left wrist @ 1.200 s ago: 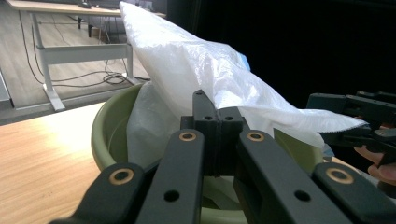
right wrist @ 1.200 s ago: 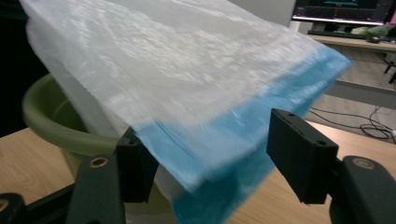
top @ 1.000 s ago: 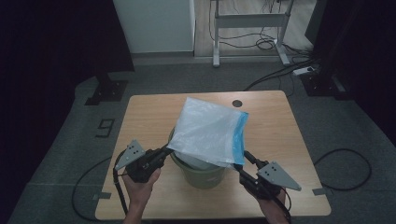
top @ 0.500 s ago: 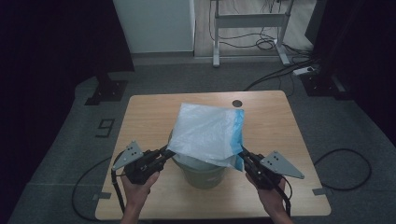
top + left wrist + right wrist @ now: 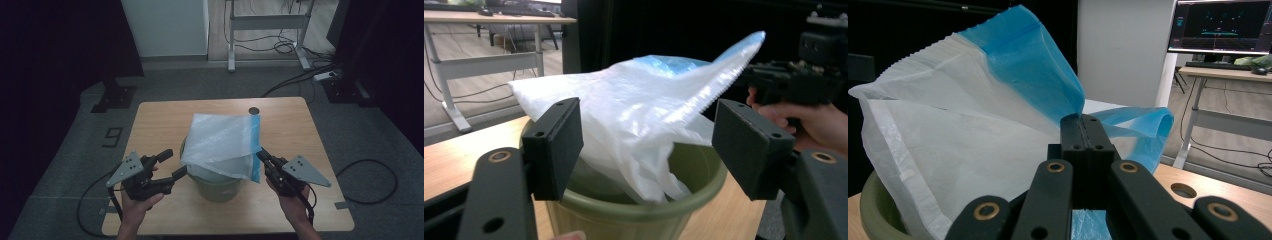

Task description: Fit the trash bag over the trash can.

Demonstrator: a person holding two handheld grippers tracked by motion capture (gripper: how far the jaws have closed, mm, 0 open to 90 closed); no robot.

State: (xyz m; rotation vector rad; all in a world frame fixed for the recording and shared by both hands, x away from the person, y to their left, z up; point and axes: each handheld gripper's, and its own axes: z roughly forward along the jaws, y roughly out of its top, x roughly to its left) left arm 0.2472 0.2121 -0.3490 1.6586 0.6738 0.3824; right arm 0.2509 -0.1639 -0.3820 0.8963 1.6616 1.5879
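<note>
While a thin, crinkled plastic bag, milky white with a blue band along its mouth, was draped over the round olive-green bucket, its blue edge was pinched between the closed jaws of the right gripper. Beside the bucket's other side, the left gripper was seen with jaws just opened, bag and rim lying beyond them, ungripped. A pale wooden table with a small round hole carried everything, grey carpet and a metal desk frame lying farther off.
</note>
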